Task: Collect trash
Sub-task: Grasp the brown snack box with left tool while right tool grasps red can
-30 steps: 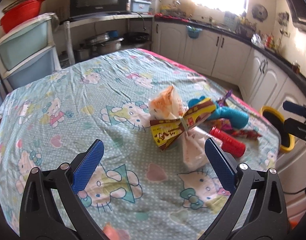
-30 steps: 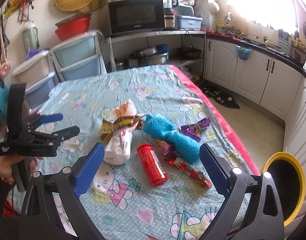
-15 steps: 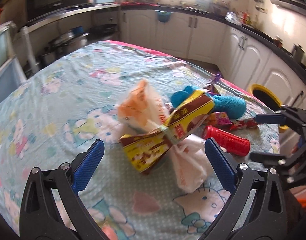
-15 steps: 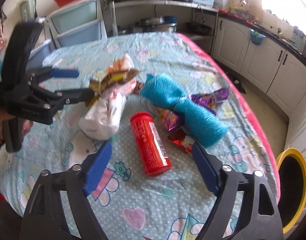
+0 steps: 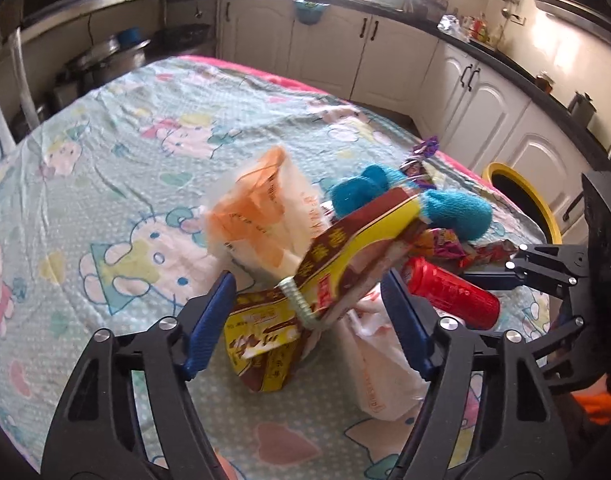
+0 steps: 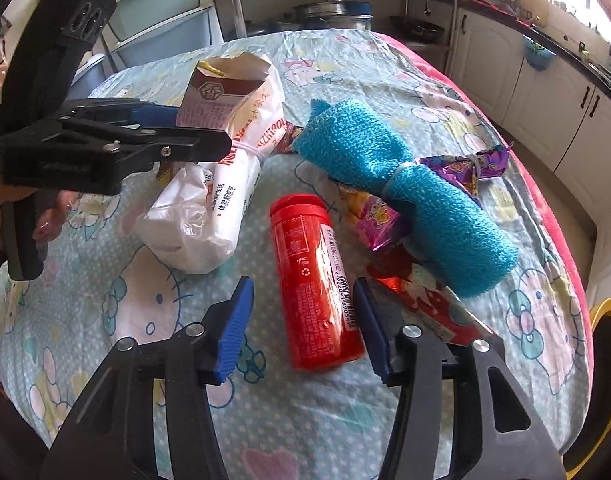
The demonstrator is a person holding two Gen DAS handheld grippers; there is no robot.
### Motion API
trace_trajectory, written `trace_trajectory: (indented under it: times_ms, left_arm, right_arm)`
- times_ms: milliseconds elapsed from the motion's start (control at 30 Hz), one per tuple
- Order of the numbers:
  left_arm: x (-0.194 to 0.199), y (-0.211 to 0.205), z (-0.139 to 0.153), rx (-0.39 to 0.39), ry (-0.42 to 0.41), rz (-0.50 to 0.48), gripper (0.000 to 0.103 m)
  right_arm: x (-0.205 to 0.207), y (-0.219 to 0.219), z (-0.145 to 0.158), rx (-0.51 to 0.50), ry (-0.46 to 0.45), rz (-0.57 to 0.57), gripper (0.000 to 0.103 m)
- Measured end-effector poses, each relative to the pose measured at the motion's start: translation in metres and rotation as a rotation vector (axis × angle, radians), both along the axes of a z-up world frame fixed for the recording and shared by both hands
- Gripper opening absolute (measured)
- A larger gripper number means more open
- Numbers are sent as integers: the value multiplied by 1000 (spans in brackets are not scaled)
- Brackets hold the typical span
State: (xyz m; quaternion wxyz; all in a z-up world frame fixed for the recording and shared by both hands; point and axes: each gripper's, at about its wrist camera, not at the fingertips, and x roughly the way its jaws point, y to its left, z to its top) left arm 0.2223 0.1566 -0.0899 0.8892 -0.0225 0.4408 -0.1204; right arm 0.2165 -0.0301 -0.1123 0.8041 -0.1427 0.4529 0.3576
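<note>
Kitchen cabinets ring a surface (image 6: 313, 412) under a cartoon-cat cloth. Right hand-held gripper (image 6: 303, 322) is closing, its pads astride the red canister (image 6: 315, 280) lying at six o'clock, not yet pressing. Left hand-held gripper (image 5: 307, 318) is closing around the brown-and-yellow bundled wrapper (image 5: 337, 276), pads still apart from it. At two o'clock of the canister lies a blue rolled cloth (image 6: 405, 188); a yellow-rimmed bin (image 6: 603, 320) stands at four o'clock.

Red can (image 6: 315, 284): barcode along its side at 3 o'clock, digits partly legible, possibly "6 922093 890541"; small recycling mark mid-label. White bag (image 6: 229, 184): red letters "ZHIRON", uncertain, plus Chinese print. Brown carton (image 6: 221, 100): octagon bearing the character "香".
</note>
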Motion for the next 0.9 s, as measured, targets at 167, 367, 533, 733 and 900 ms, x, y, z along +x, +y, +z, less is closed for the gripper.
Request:
trace_trajectory:
  times_ms: [167, 367, 533, 733, 900]
  left_arm:
    - [-6, 12, -4, -44, 4, 26, 46]
    - [-15, 18, -6, -55, 5, 44, 29]
    - [-17, 20, -4, -42, -6, 52, 22]
    - [-27, 22, -1, -43, -24, 100, 16]
    - [-40, 22, 3, -37, -45, 127, 15]
  right_arm:
    - [0, 3, -5, -8, 10, 4, 42]
    - [1, 7, -7, -11, 2, -8, 32]
    - [-2, 5, -5, 2, 7, -11, 32]
    - [-9, 1, 0, 31, 12, -12, 32]
    - [-15, -3, 2, 51, 15, -13, 32]
